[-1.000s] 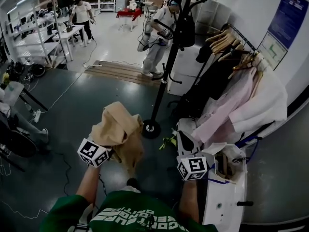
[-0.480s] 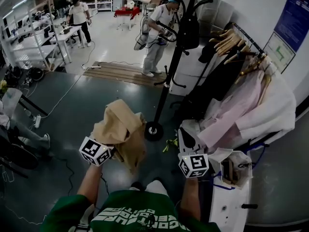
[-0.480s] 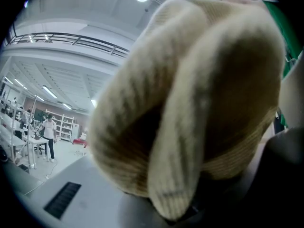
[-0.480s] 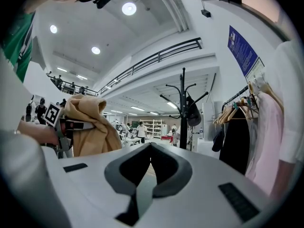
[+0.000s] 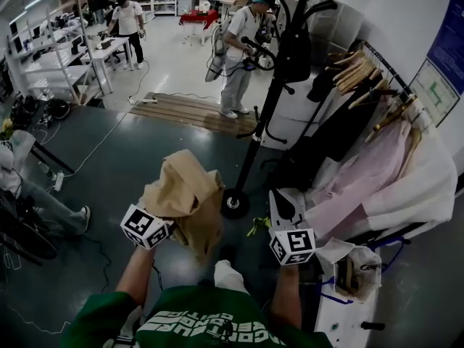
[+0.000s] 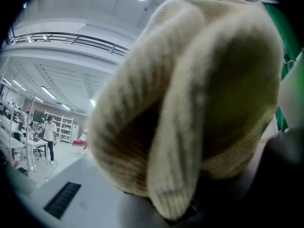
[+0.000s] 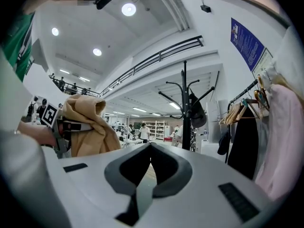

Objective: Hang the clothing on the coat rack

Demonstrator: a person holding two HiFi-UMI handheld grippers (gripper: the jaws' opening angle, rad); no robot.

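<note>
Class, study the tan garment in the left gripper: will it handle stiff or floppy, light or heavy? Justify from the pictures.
Probably floppy: the tan garment bunches and droops in folds from the left gripper. Likely light, since one pinch carries it whole. Its ribbed knit looks grippy rather than slippery.

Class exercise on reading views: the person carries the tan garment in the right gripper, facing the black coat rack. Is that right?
No: the head view shows the tan garment in the left gripper, facing the black coat rack.
</note>
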